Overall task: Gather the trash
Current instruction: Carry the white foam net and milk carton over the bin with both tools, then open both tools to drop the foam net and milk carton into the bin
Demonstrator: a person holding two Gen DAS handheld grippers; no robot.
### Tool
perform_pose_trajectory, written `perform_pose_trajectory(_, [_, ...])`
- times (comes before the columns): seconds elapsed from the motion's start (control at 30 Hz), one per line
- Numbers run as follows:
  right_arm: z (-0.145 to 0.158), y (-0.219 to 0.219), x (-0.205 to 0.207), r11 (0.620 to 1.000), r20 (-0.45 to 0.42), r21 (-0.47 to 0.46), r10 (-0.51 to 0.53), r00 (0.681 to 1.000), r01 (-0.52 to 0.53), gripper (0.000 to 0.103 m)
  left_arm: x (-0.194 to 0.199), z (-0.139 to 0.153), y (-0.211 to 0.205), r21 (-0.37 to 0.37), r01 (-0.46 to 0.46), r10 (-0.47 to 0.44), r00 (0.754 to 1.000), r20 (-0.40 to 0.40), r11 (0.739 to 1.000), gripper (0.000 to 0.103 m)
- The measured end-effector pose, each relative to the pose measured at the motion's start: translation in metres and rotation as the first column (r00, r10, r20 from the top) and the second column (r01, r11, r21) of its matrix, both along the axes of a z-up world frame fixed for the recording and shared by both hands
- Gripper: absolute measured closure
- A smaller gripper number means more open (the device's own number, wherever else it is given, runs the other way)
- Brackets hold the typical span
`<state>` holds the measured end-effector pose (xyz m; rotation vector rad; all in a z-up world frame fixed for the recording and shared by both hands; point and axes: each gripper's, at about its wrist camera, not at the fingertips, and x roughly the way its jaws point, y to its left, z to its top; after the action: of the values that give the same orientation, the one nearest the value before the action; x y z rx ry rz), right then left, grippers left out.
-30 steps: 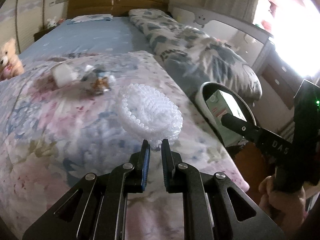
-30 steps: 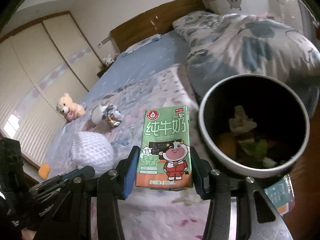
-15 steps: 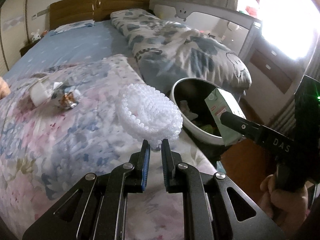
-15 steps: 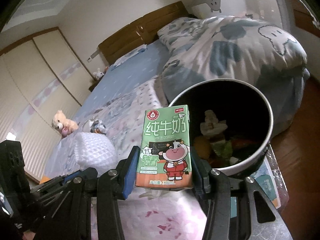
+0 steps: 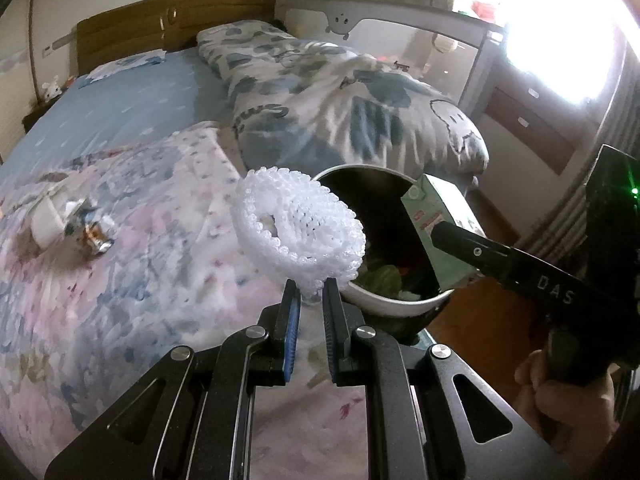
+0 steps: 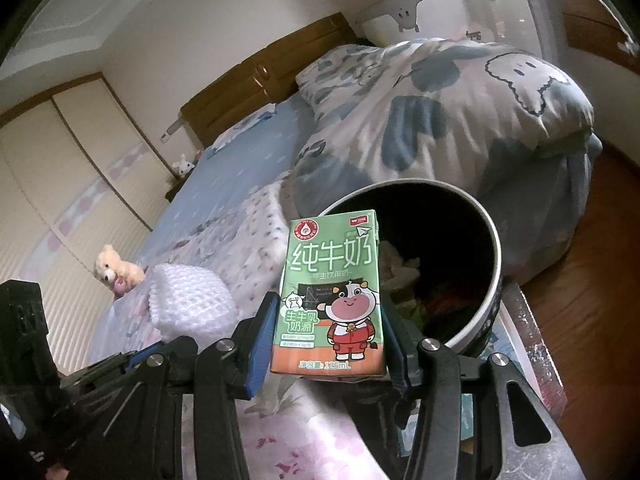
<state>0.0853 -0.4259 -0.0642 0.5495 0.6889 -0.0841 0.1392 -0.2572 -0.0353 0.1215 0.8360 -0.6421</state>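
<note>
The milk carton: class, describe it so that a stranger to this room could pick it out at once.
Find the bed; beside its near edge stands a round bin with a pale rim. In front of the bin's mouth the right gripper clamps the milk carton. Unlike the white foam net nearby, it is a green box with a cartoon cow in red.

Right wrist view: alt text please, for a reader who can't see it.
The right gripper clamps an upright green milk carton in front of a dark trash bin already holding litter. At left, the left gripper holds white foam netting over a floral bedspread.
</note>
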Motion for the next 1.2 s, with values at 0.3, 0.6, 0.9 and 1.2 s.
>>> perform_pose_trajectory(0.3, [0.001, -0.02, 0.005, 1.0, -0.002, 0.003, -0.03, 1.0, 0.03, 0.054, 0.008, 0.003, -0.025, 0.003, 0.03, -0.03, 1.0, 0.004, 1.0, 0.092])
perform_pose_trajectory(0.6, [-0.004, -0.037, 0.013, 0.999, -0.019, 0.003, -0.052, 0.998, 0.052, 0.054, 0.02, 0.005, -0.042, -0.002, 0.05, -0.05, 0.999, 0.006, 0.999, 0.092])
perform_pose_trajectory(0.9, [-0.01, -0.049, 0.027, 0.998, -0.039, 0.008, -0.062, 0.997, 0.062, 0.054, 0.03, -0.002, -0.057, 0.002, 0.068, -0.068, 0.997, -0.023, 0.998, 0.092])
perform_pose_trajectory(1.2, [-0.019, -0.057, 0.035, 0.998, -0.065, 0.017, -0.067, 0.996, 0.068, 0.054, 0.038, -0.018, -0.068, 0.017, 0.088, -0.087, 0.994, -0.066, 0.996, 0.092])
